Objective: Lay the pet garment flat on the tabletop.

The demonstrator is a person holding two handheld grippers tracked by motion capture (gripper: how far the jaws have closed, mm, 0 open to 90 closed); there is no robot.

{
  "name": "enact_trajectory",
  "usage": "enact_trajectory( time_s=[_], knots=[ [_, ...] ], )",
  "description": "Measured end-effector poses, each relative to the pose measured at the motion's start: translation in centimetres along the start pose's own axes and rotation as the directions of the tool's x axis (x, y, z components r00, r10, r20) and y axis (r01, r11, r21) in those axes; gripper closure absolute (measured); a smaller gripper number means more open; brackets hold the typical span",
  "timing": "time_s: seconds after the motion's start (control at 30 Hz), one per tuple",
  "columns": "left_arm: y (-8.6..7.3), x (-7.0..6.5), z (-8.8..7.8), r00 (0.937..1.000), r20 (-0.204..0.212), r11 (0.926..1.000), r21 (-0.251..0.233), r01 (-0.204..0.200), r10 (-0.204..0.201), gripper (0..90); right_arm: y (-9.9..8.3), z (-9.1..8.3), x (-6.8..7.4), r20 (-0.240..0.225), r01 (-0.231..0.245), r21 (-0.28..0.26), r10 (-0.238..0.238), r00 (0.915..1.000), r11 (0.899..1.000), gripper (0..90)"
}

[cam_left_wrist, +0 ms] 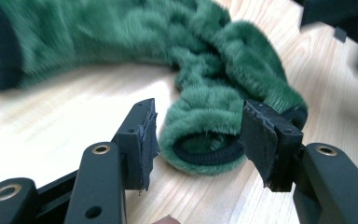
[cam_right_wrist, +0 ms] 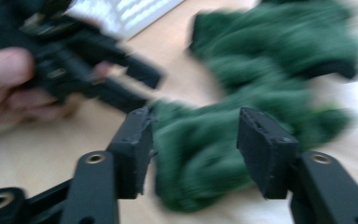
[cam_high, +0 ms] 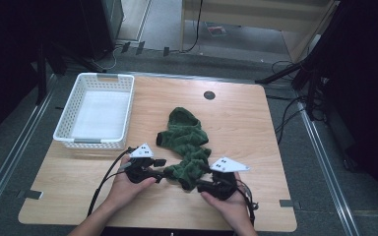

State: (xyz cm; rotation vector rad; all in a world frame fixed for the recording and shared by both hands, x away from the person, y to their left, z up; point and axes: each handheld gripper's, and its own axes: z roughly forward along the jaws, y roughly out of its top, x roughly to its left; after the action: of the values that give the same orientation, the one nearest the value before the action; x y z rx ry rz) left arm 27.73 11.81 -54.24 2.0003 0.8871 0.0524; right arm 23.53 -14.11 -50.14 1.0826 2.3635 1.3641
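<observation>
Item: green fuzzy garment, lying crumpled on the table between our claws. Left claw is standing spread around its black-banded cuff; right claw is standing spread over plush. Risk: we are likely pinching pile only, so the fabric slips free.

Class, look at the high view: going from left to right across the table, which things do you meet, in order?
White basket → left gripper → green fuzzy garment → right gripper.
</observation>
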Motion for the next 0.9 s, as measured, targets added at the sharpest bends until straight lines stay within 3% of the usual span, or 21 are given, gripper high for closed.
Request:
enact_trajectory(
  time_s=[0.07, 0.13, 0.17, 0.2, 0.23, 0.27, 0.3, 0.33, 0.43, 0.63, 0.73, 0.77, 0.8, 0.87, 0.9],
  knots=[
    [0.0, -0.4, 0.4, 0.9995, -0.033, 0.9998, 0.018, -0.002, 0.003, 48.5, -0.6, 1.5, 1.5, 0.008, 0.051, 0.061, -0.052, 0.9986, 0.997, 40.6],
    [-0.1, -0.7, 0.8, 0.9986, -0.051, 0.9997, 0.020, 0.016, -0.015, 50.5, -0.9, 1.9, 1.9, 0.031, 0.065, 0.077, -0.068, 0.9972, 0.995, 43.5],
    [-0.2, -0.8, 0.9, 0.9982, -0.060, 0.9995, 0.028, 0.011, -0.009, 54.7, -1.1, 2.4, 2.2, 0.077, 0.077, 0.103, -0.085, 0.9934, 0.992, 48.3],
    [-0.3, -0.9, 1.0, 0.9985, -0.055, 0.9992, 0.039, 0.009, -0.007, 59.8, -1.4, 3.1, 2.5, 0.150, 0.081, 0.137, -0.101, 0.9835, 0.987, 58.9],
    [-0.3, -1.1, 1.1, 0.9982, -0.059, 0.9991, 0.043, 0.004, -0.002, 59.8, -1.4, 3.1, 2.5, 0.150, 0.081, 0.137, -0.101, 0.9835, 0.987, 58.9],
    [-0.3, -1.2, 1.1, 0.9966, -0.083, 0.9987, 0.051, -0.003, 0.007, 68.4, -1.6, 3.3, 2.4, 0.151, 0.077, 0.142, -0.099, 0.9837, 0.987, 65.3],
    [-0.3, -1.1, 1.1, 0.9957, -0.093, 0.9984, 0.057, 0.003, 0.002, 68.4, -1.7, 3.3, 2.2, 0.146, 0.071, 0.150, -0.093, 0.9849, 0.986, 71.4],
    [-0.3, -1.0, 1.0, 0.9959, -0.090, 0.9981, 0.061, 0.013, -0.008, 75.0, -1.7, 3.3, 2.0, 0.141, 0.066, 0.149, -0.088, 0.9862, 0.987, 76.9],
    [-0.3, -0.6, 0.9, 0.9966, -0.079, 0.9968, 0.074, 0.028, -0.022, 86.7, -1.5, 2.7, 1.5, 0.145, 0.061, 0.125, -0.079, 0.9863, 0.990, 83.9],
    [-0.3, 0.3, 0.3, 0.9960, -0.083, 0.9960, 0.081, 0.040, -0.033, 88.9, -0.1, -0.1, -0.1, 0.182, 0.012, -0.004, -0.011, 0.9832, 1.000, 85.1],
    [-0.3, 0.9, -0.2, 0.9945, -0.096, 0.9956, 0.080, 0.048, -0.040, 89.0, 0.4, -1.9, -1.5, 0.221, -0.022, -0.074, 0.037, 0.9746, 0.997, 85.1],
    [-0.4, 1.1, -0.4, 0.9938, -0.102, 0.9955, 0.079, 0.051, -0.043, 89.2, 0.4, -3.0, -2.7, 0.249, -0.040, -0.103, 0.064, 0.9664, 0.994, 85.1],
    [-0.4, 1.3, -0.7, 0.9929, -0.109, 0.9953, 0.079, 0.056, -0.047, 89.2, 0.4, -3.0, -2.7, 0.249, -0.040, -0.103, 0.064, 0.9664, 0.994, 85.1],
    [-0.6, 1.7, -1.2, 0.9913, -0.121, 0.9951, 0.078, 0.061, -0.052, 89.3, 0.1, -4.1, -4.6, 0.279, -0.084, -0.125, 0.116, 0.9533, 0.989, 85.2],
    [-0.8, 1.9, -1.6, 0.9905, -0.126, 0.9946, 0.080, 0.065, -0.055, 89.3, 0.1, -4.1, -4.6, 0.279, -0.084, -0.125, 0.116, 0.9533, 0.989, 85.2]
  ],
)
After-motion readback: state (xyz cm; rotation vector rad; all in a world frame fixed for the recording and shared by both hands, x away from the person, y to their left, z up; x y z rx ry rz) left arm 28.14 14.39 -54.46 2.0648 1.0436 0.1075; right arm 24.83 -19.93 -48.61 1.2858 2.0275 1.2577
